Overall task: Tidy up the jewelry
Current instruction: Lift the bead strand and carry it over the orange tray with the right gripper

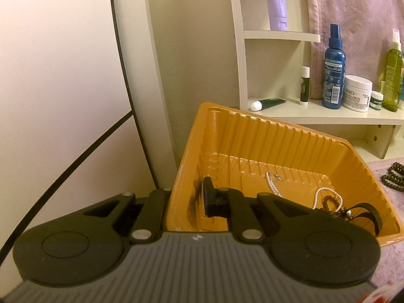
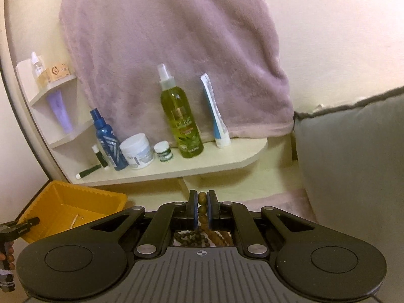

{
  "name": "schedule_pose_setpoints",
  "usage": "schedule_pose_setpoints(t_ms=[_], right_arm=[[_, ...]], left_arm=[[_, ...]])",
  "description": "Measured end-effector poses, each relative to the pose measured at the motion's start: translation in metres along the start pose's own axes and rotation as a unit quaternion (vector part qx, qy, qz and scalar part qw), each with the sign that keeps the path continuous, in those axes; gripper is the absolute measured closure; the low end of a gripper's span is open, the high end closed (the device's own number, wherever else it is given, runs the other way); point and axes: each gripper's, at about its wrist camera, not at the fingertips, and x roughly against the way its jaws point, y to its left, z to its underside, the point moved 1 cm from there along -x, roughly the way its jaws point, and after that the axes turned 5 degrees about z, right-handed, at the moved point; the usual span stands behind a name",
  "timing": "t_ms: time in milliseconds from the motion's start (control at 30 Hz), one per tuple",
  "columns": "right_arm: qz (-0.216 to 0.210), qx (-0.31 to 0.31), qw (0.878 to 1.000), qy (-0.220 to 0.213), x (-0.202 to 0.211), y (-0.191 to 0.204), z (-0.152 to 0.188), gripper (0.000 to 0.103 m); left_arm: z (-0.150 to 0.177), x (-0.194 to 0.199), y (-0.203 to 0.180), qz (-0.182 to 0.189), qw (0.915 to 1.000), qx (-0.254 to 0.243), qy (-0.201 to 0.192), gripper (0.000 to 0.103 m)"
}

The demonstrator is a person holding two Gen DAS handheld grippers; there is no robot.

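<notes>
The brown bead strand [image 2: 202, 210] is a string of round, matte wooden-looking beads, olive-brown to amber, hanging in loops below the fingers of the right hand-held gripper [image 2: 202, 207]. That gripper's jaws are nearly closed, with the blue-edged pads pinching the strand between them, above a surface covered in pink fleecy cloth [image 2: 290, 202].

The orange tray [image 1: 277, 136] is thin moulded plastic with ribbed walls and a stepped floor, and sits tilted. The left hand-held gripper [image 1: 186, 197] is clamped tight on its left wall, one finger [image 1: 209, 197] inside and the other outside. In the tray's near right corner lie a white pearl strand [image 1: 272, 186], a small amber bead loop [image 1: 330, 199] and a black strap [image 1: 371, 209], tangled together. More dark beads [image 1: 394, 176] lie on the pink cloth just beyond the tray's right wall.

Behind, on a pale wood-grain shelf [image 2: 214, 161], stand a blue spray bottle [image 2: 108, 146], a white cream jar [image 2: 137, 151], a green olive-oil spray bottle [image 2: 181, 121] and a white-and-blue tube [image 2: 214, 111]. A mauve plush towel [image 2: 171, 50] hangs behind them. A grey cushion [image 2: 353, 164] sits at the right.
</notes>
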Motion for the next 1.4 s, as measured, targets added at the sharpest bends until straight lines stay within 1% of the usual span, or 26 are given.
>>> schedule_pose_setpoints(t_ms=[333,567,700,867,1100,1233,1400], right_arm=[[-0.016,0.021,0.999,-0.02,0.02,0.023,-0.023,0.096],[-0.04,0.042,0.998,-0.026,0.027,0.047,-0.038,0.096],[-0.06,0.05,0.997,-0.028,0.026,0.063,-0.046,0.096],[-0.101,0.062,0.992,-0.034,0.021,0.091,-0.058,0.096],[-0.171,0.082,0.981,-0.044,0.011,0.144,-0.07,0.096],[-0.202,0.088,0.974,-0.042,0.0,0.173,-0.07,0.096],[-0.233,0.095,0.967,-0.027,-0.018,0.204,-0.062,0.096]], left_arm=[[-0.001,0.0,-0.001,0.002,1.0,0.0,-0.001,0.093],[-0.003,0.0,-0.001,0.006,1.0,0.0,-0.005,0.093],[-0.003,0.002,0.0,0.009,0.9999,0.002,-0.008,0.093],[-0.003,0.004,0.001,0.012,0.9999,0.003,-0.011,0.093],[-0.002,0.008,0.003,0.015,0.9998,0.007,-0.015,0.093],[-0.002,0.007,0.003,0.016,0.9997,0.009,-0.016,0.093],[-0.002,0.009,0.004,0.02,0.9996,0.01,-0.018,0.093]])
